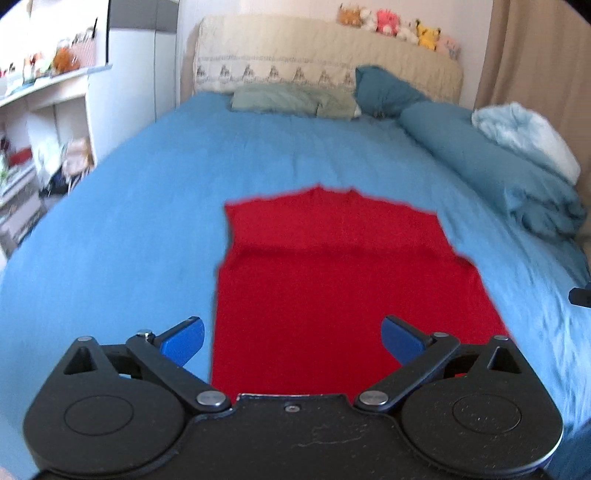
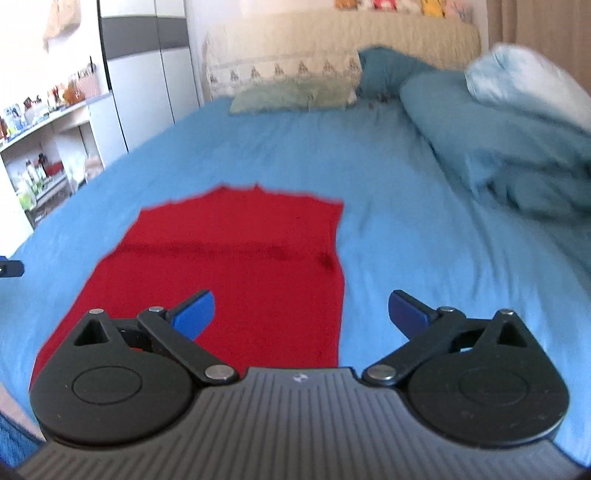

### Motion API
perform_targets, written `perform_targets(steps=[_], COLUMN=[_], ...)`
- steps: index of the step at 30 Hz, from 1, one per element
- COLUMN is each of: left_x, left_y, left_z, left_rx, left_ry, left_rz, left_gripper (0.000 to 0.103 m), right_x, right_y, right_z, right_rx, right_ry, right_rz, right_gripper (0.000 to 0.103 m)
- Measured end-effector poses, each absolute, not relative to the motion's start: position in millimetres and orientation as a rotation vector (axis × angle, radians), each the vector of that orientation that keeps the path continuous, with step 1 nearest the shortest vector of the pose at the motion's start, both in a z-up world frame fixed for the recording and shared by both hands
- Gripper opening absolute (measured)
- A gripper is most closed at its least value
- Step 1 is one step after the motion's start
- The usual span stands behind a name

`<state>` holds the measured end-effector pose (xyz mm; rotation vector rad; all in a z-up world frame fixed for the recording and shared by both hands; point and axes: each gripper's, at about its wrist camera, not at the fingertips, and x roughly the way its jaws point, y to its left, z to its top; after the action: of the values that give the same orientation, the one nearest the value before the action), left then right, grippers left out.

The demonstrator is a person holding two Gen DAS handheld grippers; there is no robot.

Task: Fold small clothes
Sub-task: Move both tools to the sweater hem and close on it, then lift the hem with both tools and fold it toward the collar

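Both tongs spread wide and empty above the red garment on the bed.
Left tongs (image 1: 291, 338) hang over its near left half, right tongs (image 2: 301, 314) over its right edge; red garment (image 1: 332, 280) lies flat ahead, and a shallow grab could catch the blue bedsheet (image 1: 147, 206) too.

Red garment (image 1: 332, 280): near hem hidden behind left gripper (image 1: 291, 338) body; in right wrist view lower part covered by right gripper (image 2: 301, 314). Edges blurred, type unclear. Shelf items (image 1: 40, 62) too small/blurred to ID. Plush toys (image 2: 402, 4) cut by top edge in right view. Bed (image 1: 147, 184) corners cut off.
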<state>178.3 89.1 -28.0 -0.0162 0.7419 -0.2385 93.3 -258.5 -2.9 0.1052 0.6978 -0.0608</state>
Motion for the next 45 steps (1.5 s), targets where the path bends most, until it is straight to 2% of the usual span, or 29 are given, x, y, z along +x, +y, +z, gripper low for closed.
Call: perform_targets(steps=[6, 14, 16, 19, 23, 24, 29, 31, 35, 38, 40, 43, 45], left_x=[135, 130, 129, 125, 120, 120, 120, 119, 117, 116, 116, 116, 116], left_y=[104, 112, 113, 113, 114, 115, 114, 113, 111, 110, 109, 108, 107], left_z=[-89, -136, -141, -146, -151, -152, -152, -151, -151, -150, -149, -147, -145], left_rx=[-0.08, -0.084, -0.085, -0.072, -0.065, -0.067, -0.056, -0.054, -0.043, -0.035, -0.037, -0.033, -0.032], left_ry=[0.868, 0.941, 0.94, 0.937, 0.921, 0.919, 0.915, 0.911, 0.908, 0.903, 0.906, 0.908, 0.907], left_rz=[-0.192, -0.121, -0.12, -0.117, -0.115, -0.116, -0.131, -0.133, -0.134, -0.136, -0.143, -0.148, -0.144], left_gripper=[0.102, 0.082, 0.077, 0.075, 0.075, 0.073, 0.061, 0.054, 0.048, 0.034, 0.018, 0.008, 0.007], right_x=[48, 18, 18, 21, 20, 20, 19, 19, 18, 19, 19, 19, 19], right_y=[-242, -229, -228, -225, -221, -220, -214, -211, -210, -210, -211, -214, -216], right_z=[-62, -107, -115, -125, -128, -129, -130, -130, -131, -130, -130, -128, -127], right_rx=[0.092, 0.096, 0.1, 0.1, 0.097, 0.098, 0.087, 0.082, 0.089, 0.092, 0.096, 0.115, 0.13], right_ry=[0.806, 0.847, 0.859, 0.889, 0.886, 0.885, 0.881, 0.876, 0.876, 0.877, 0.873, 0.869, 0.864], right_rz=[-0.094, -0.139, -0.137, -0.132, -0.129, -0.125, -0.102, -0.105, -0.101, -0.093, -0.094, -0.093, -0.094], right_gripper=[0.103, 0.102, 0.093, 0.081, 0.076, 0.072, 0.053, 0.05, 0.046, 0.038, 0.032, 0.025, 0.023])
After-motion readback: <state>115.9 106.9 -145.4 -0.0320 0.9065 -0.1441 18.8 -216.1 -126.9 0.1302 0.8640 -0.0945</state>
